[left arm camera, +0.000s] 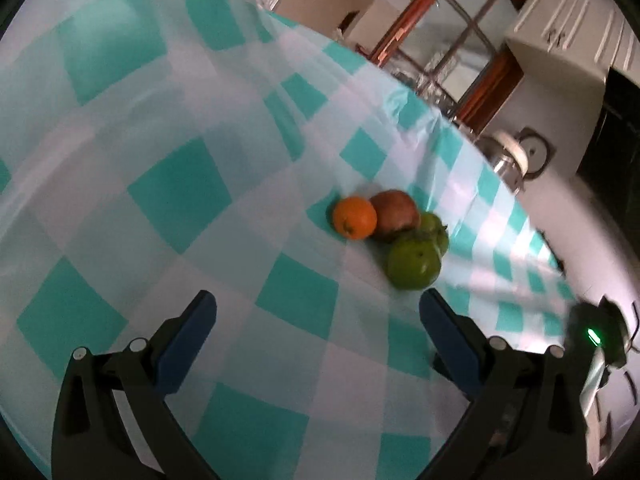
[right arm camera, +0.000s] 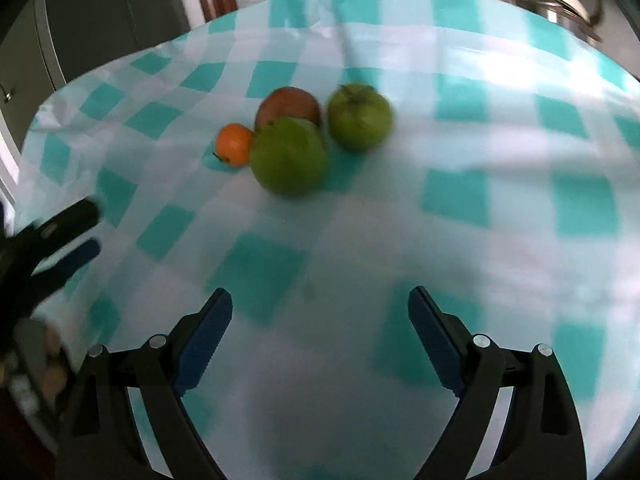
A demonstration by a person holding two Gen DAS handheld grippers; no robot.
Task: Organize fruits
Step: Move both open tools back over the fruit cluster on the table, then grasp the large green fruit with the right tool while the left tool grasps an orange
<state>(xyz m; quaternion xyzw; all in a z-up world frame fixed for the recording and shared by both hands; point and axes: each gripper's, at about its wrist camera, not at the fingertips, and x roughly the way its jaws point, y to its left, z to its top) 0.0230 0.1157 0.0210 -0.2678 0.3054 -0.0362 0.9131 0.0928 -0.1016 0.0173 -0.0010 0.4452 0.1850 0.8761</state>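
Hovering Wide Over the Fruit

Holding both grippers above the checked surface (right arm camera: 460, 208), I kept my right gripper (right arm camera: 320, 300) spread wide with nothing between its blue pads (right arm camera: 204, 340). My left gripper (left arm camera: 318, 308) gaped equally wide and empty. Ahead lay the fruit in one touching cluster: an orange (right arm camera: 234, 145), a reddish-brown fruit (right arm camera: 289, 105), and two green fruits (right arm camera: 288, 156) (right arm camera: 359, 115). Beyond the surface's far edge stood a metal pot (right arm camera: 568, 4).

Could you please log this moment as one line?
left gripper open, empty | right gripper open, empty | orange, red fruit, two green fruits clustered
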